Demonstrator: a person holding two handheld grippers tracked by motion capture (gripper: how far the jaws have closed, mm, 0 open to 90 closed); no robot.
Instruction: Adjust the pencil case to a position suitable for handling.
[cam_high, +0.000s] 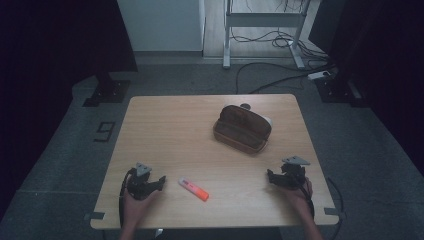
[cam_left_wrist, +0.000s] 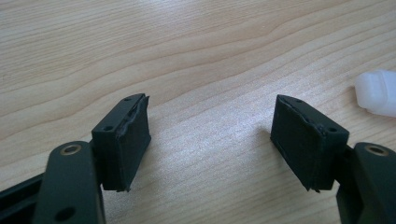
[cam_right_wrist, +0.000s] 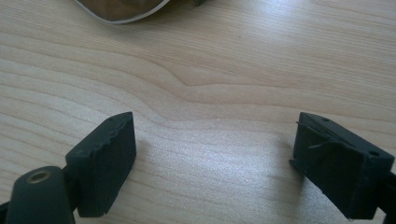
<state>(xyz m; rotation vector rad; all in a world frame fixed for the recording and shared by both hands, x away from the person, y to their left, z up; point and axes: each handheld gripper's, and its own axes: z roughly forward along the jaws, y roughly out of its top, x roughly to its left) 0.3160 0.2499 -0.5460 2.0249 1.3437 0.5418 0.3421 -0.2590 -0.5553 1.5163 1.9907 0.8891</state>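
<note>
— Why are both grippers resting low at the near edge?

— I've parked my left gripper (cam_high: 161, 183) and right gripper (cam_high: 270, 176) with jaws wide and empty. The orange-and-white capped marker (cam_high: 193, 189) lies just beside the left one, and the open brown fabric pencil case (cam_high: 242, 129) waits farther back on the pale wooden table (cam_high: 175, 130).

1. One wooden bench (cam_high: 170, 125).
2. One brown pouch (cam_high: 242, 129), lying open on the bench.
3. One pen-like marker (cam_high: 193, 189) with a white and an orange end, nearer the person than the pouch and to its left.
4. Two hand-held grippers: the left hand-held gripper (cam_high: 161, 181) left of the marker, the right hand-held gripper (cam_high: 270, 176) right of it, each with jaws apart.
</note>
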